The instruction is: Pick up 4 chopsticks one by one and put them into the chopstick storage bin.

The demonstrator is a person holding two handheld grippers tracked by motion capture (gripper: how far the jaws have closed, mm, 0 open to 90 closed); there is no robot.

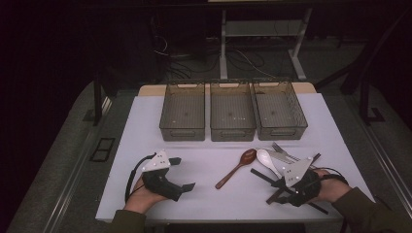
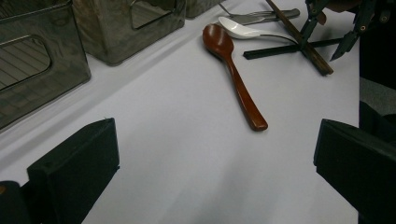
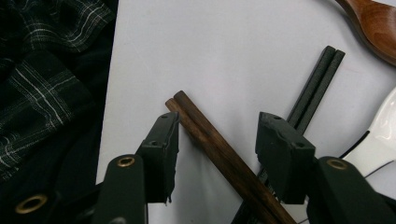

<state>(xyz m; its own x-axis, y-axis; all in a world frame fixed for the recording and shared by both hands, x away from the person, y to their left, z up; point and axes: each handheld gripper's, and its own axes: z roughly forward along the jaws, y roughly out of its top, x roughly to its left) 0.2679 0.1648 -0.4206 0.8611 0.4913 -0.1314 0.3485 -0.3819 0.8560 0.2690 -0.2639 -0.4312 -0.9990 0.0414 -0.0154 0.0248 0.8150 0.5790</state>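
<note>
Right gripper [image 3: 217, 158] jaws apart, brown chopsticks [image 3: 205, 133] between, pads not yet pressing. Center pair, exclude black chopsticks [image 3: 315, 88], then clamp. Left gripper [image 2: 215, 172] jaws apart, empty.

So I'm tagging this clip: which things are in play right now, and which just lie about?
In play:
right gripper, jaws astride
brown chopsticks

Lying about:
black chopsticks
wooden spoon
white spoon
fork
three bins
left gripper
</note>
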